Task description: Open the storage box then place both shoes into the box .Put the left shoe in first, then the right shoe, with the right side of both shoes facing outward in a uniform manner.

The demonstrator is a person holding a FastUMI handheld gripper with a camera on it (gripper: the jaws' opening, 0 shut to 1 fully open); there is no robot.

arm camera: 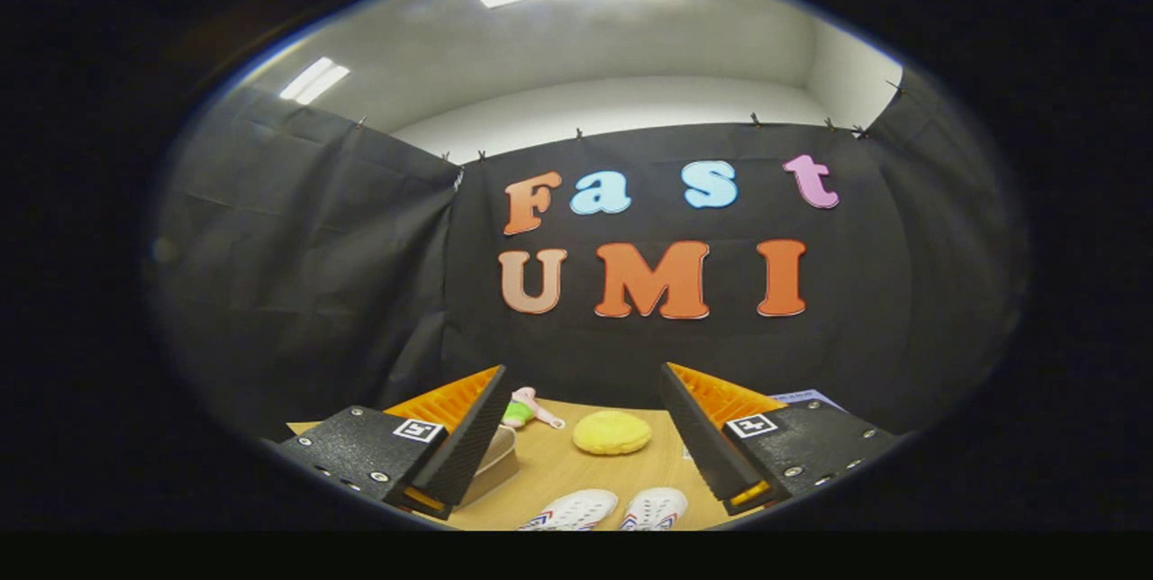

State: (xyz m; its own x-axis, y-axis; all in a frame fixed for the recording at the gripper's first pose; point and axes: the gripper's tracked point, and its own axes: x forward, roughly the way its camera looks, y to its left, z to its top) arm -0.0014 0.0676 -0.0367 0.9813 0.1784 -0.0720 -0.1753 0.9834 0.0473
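My gripper point(581, 422) is held above the wooden table point(558, 472) with its two fingers spread wide and nothing between them. Two white shoes with striped sides lie side by side on the table low between the fingers: the left one point(570, 511) and the right one point(654, 508), toes pointing away from me. Part of a pale box-like container point(497, 458) shows behind the left finger; most of it is hidden.
A round yellow cushion-like object point(612, 432) lies on the table beyond the shoes. A small pink and green toy point(527, 409) sits near the far edge by the left finger. A flat printed sheet point(804, 397) peeks out behind the right finger.
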